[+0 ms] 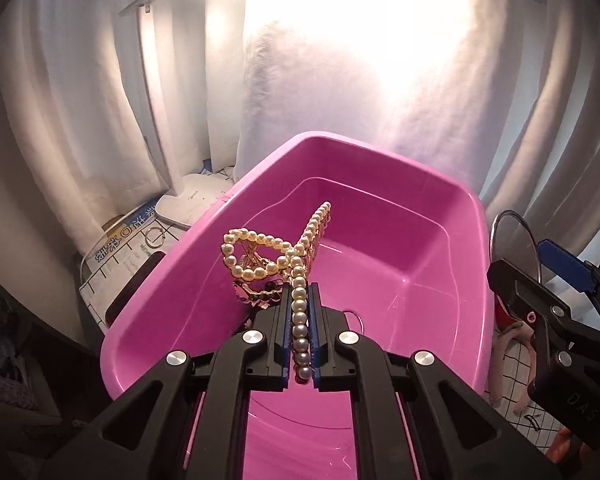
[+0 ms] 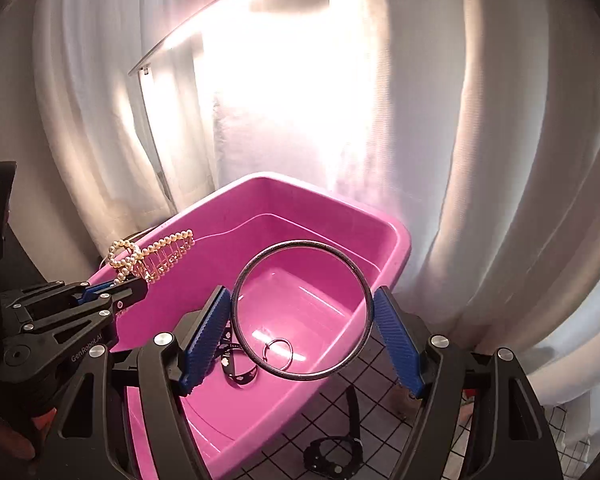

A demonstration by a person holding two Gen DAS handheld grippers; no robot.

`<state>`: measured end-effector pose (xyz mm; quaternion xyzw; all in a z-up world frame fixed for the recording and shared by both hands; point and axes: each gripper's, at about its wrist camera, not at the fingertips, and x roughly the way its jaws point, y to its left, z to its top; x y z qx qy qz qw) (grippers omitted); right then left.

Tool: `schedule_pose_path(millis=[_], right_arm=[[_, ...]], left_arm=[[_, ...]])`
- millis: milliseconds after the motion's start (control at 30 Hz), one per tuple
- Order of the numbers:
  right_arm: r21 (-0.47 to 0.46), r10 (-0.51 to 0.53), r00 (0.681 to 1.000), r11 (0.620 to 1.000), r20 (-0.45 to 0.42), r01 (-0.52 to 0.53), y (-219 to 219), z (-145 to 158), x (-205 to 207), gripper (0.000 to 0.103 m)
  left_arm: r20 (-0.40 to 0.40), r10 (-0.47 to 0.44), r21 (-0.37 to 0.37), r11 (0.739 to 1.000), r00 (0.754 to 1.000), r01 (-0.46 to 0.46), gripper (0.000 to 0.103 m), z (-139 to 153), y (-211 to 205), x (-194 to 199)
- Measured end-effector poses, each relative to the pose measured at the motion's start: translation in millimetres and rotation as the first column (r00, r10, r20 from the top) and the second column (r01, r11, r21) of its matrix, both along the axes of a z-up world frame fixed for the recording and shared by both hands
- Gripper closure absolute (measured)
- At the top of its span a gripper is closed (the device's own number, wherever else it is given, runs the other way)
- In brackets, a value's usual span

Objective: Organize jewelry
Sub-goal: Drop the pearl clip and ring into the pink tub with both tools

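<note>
I'm at the drop-off: my left gripper (image 1: 301,312) clamps the pearl clip (image 1: 276,254), my right gripper (image 2: 300,316) spans the bangle (image 2: 302,310), both over the bin (image 2: 396,248). Next I'd lower and release each inside.

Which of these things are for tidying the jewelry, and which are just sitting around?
For the job:
- pearl hair claw, pinched in the left gripper
- big metal bangle, held by the right gripper
- pink tub
- small ring and dark band in the tub

Just lying about:
- desk lamp
- white curtain
</note>
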<state>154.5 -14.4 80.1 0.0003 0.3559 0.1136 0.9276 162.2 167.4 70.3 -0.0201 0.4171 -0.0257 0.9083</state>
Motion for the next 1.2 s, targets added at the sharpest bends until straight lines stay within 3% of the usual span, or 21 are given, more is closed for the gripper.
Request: schedule_pose_path(millis=[267,433,533,600,733,1200], right_arm=[[-0.003,0.065,0.980,0.998,-0.190,-0.067,42,-29,60,0.032],[-0.020,0.058,0.960,0.998,-0.276,-0.066,48,-46,73,0.032],[-0.025,0.046,0.953,0.998,-0.301,-0.056,51,-51,79,0.032],[-0.028,0.041,0.951,0.998,-0.307,-0.052,52,-54,81,0.031],[-0.041,0.012,0.957,0.999,-0.289,-0.025,47,-50,82,0.031],[0.030,-0.015,0.983,0.999,-0.181,0.021,26,-11,49,0.031]], left_arm=[[-0.192,0.031,-0.020,0.999,0.981,-0.036,0.095,-39,29,30],[-0.276,0.027,-0.016,0.999,0.961,-0.032,0.094,-56,36,44],[-0.278,0.024,-0.020,0.999,0.960,-0.031,0.088,-55,38,47],[-0.267,0.030,-0.025,0.999,0.963,-0.038,0.062,-52,41,48],[-0.227,0.041,0.000,0.999,0.973,-0.042,0.041,-43,42,48],[-0.180,0.052,0.034,0.998,0.982,-0.047,0.037,-26,38,36]])
